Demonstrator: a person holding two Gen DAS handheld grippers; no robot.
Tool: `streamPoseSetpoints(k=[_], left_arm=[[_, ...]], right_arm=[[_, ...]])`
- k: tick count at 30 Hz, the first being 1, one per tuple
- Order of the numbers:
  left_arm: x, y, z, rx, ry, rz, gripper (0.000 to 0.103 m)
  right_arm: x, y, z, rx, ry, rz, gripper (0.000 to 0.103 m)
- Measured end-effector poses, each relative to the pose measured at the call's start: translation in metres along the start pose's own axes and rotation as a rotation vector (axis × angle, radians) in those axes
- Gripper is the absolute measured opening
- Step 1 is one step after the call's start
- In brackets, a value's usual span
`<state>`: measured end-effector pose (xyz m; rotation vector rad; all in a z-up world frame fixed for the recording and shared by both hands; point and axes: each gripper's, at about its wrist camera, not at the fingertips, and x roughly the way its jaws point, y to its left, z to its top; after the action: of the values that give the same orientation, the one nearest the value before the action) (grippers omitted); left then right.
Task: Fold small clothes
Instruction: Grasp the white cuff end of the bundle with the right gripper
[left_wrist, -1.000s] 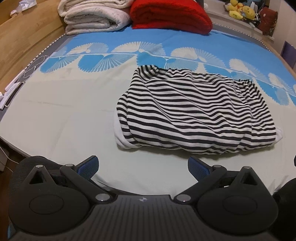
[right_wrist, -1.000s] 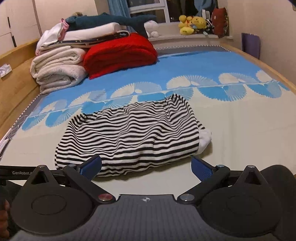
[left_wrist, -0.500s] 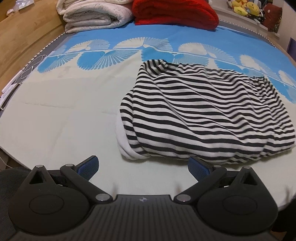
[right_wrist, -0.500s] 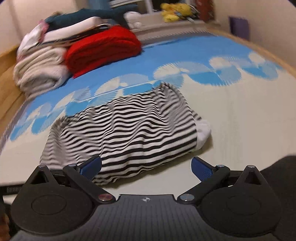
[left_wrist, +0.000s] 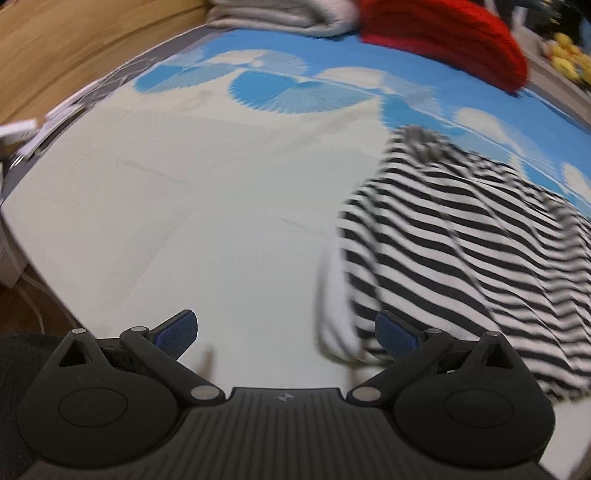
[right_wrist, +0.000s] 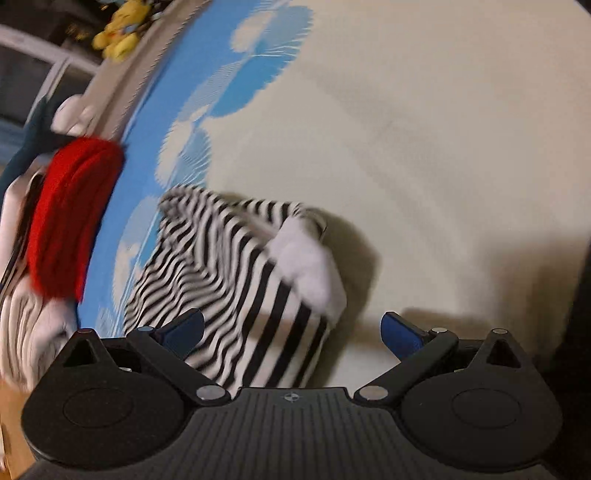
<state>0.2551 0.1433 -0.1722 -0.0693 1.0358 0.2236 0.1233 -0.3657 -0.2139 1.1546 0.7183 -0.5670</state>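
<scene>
Striped top (left_wrist: 461, 266) lies on the bed (left_wrist: 184, 206), already doubled into a thick bundle, white lining showing at both ends. Both views blurred; detail at the fabric edges is soft.

Left gripper (left_wrist: 286, 330): fingers spread wide, holding nothing. Low over the sheet, with the top's near left corner and its white edge sitting just inside the right-hand finger (left_wrist: 397, 334).

Right gripper (right_wrist: 291, 330): fingers also wide apart and empty. View is rolled hard to one side. The top's other end (right_wrist: 236, 280) with its white cuff (right_wrist: 310, 266) lies between and ahead of the fingers; whether a finger touches cloth, cannot tell.

Red blanket (left_wrist: 443, 37) and a pale folded blanket (left_wrist: 280, 14) stacked at the far side of the bed, well apart from the work.

Judgement: step in hand looks like taking hold of both ends for another fold.

How to do it well:
- Slide one finger under all layers at each corner, not just the top one, or the bundle will peel open when lifted.
- Close on striped cloth and lining together.
- Match both grips at the same edge so the fold line comes straight.
- Lift only enough to clear the sheet; the knit looks slack and will sag in the middle.
</scene>
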Motion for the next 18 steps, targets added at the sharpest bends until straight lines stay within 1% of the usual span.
streamPoseSetpoints(k=[1,2,4,5,6,7,9,10,12,13,14,17,18], left_arm=[[0.004,0.004,0.002,-0.022,0.009,0.014,0.103],[0.008,0.009,0.004,-0.044,0.02,0.027,0.103],[0.015,0.017,0.005,-0.071,0.035,0.049,0.103],[0.018,0.019,0.006,-0.076,0.043,0.059,0.103],[0.021,0.022,0.007,-0.079,0.051,0.067,0.103],[0.023,0.023,0.007,-0.084,0.056,0.074,0.103],[0.025,0.026,0.008,-0.091,0.062,0.086,0.103],[0.027,0.027,0.008,-0.093,0.065,0.091,0.103],[0.029,0.027,0.008,-0.091,0.072,0.1,0.103],[0.031,0.027,0.008,-0.085,0.076,0.104,0.103],[0.033,0.026,0.008,-0.078,0.081,0.105,0.103],[0.034,0.025,0.008,-0.066,0.082,0.103,0.103],[0.034,0.027,0.009,-0.072,0.08,0.1,0.103]], right_arm=[[0.01,-0.002,0.004,0.025,0.009,-0.012,0.101],[0.019,-0.004,0.007,0.052,0.031,-0.011,0.098],[0.037,-0.01,0.014,0.116,0.088,0.039,0.095],[0.04,-0.009,0.014,0.136,0.086,0.071,0.078],[0.042,-0.006,0.015,0.139,0.082,0.098,0.065],[0.042,0.0,0.017,0.12,0.078,0.08,0.03],[0.038,0.008,0.02,0.075,0.065,0.1,0.025],[0.033,0.014,0.021,0.048,0.043,0.11,0.024],[0.02,0.026,0.022,-0.023,0.005,0.113,0.023],[0.016,0.03,0.022,-0.053,-0.014,0.099,0.023],[0.015,0.031,0.022,-0.078,-0.024,0.073,0.023],[0.027,0.038,0.016,-0.149,-0.017,-0.063,0.023],[0.029,0.042,0.016,-0.165,-0.021,-0.09,0.023]])
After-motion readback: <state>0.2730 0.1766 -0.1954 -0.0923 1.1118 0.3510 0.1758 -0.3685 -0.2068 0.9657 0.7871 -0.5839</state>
